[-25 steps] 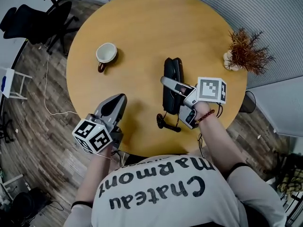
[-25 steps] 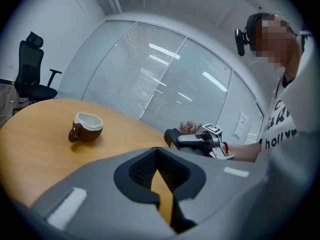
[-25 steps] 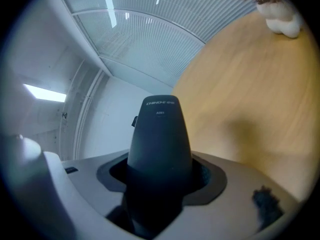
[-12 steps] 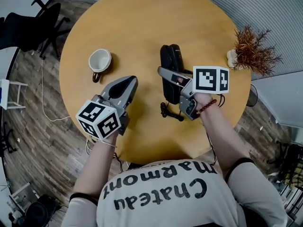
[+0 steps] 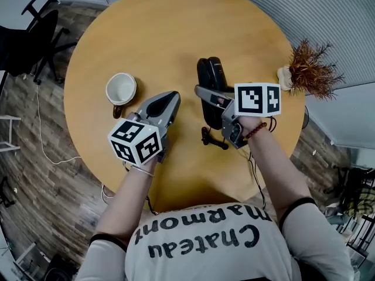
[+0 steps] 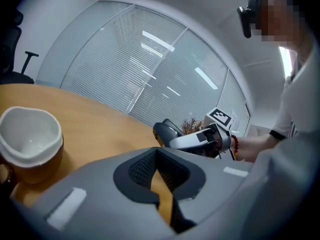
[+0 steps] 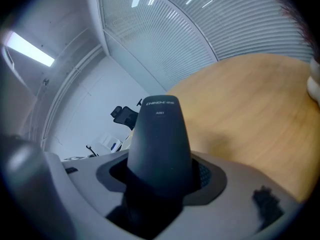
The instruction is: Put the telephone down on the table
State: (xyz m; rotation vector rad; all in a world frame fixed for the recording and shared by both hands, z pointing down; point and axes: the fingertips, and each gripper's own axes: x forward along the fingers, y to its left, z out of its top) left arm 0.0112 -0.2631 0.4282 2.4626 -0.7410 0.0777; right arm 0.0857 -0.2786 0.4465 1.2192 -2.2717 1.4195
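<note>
The black telephone is a long dark handset lying lengthwise over the round wooden table, right of centre. My right gripper is shut on its middle, one jaw on each side. In the right gripper view the telephone sticks out forward between the jaws of the right gripper. Its coiled cord trails onto the table near me. My left gripper hovers left of the telephone, shut with nothing in it. The left gripper view shows the left gripper with the telephone beyond it.
A white cup with a brown outside stands on the table, just left of my left gripper; it shows in the left gripper view as the cup. A dried plant sits at the table's right edge. An office chair stands on the floor, far left.
My left gripper has moved from the table's near edge in over the table, toward the cup and the telephone. The right gripper still holds the telephone in about the same place.
</note>
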